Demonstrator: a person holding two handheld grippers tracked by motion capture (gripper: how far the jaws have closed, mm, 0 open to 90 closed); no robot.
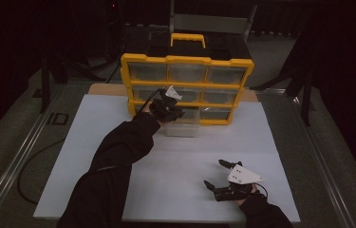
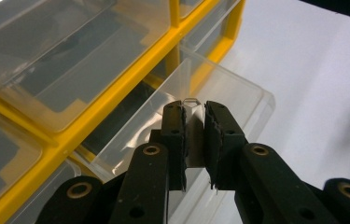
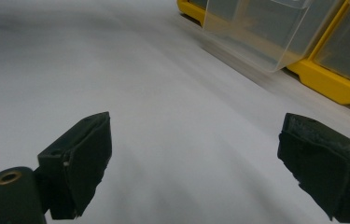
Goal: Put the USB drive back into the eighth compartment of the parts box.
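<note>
A yellow organizer cabinet (image 1: 187,61) with clear drawers stands at the back of the white board (image 1: 118,142). One clear drawer (image 1: 183,128) in its bottom row is pulled partway out onto the board. My left gripper (image 1: 170,110) is at that drawer's front. In the left gripper view my left gripper (image 2: 193,109) is shut on the small clear tab at the drawer's (image 2: 231,91) front wall, and the drawer looks empty. My right gripper (image 1: 213,173) rests near the board's front right, open with nothing between its fingers. From my right gripper (image 3: 196,158), the pulled-out drawer (image 3: 266,32) lies ahead.
The cabinet has a yellow handle (image 1: 188,38) on top and a yellow frame (image 3: 324,79). A black cable (image 1: 38,156) trails off the board's left side. Metal rails run along both sides of the table. Bare white board lies between the two grippers.
</note>
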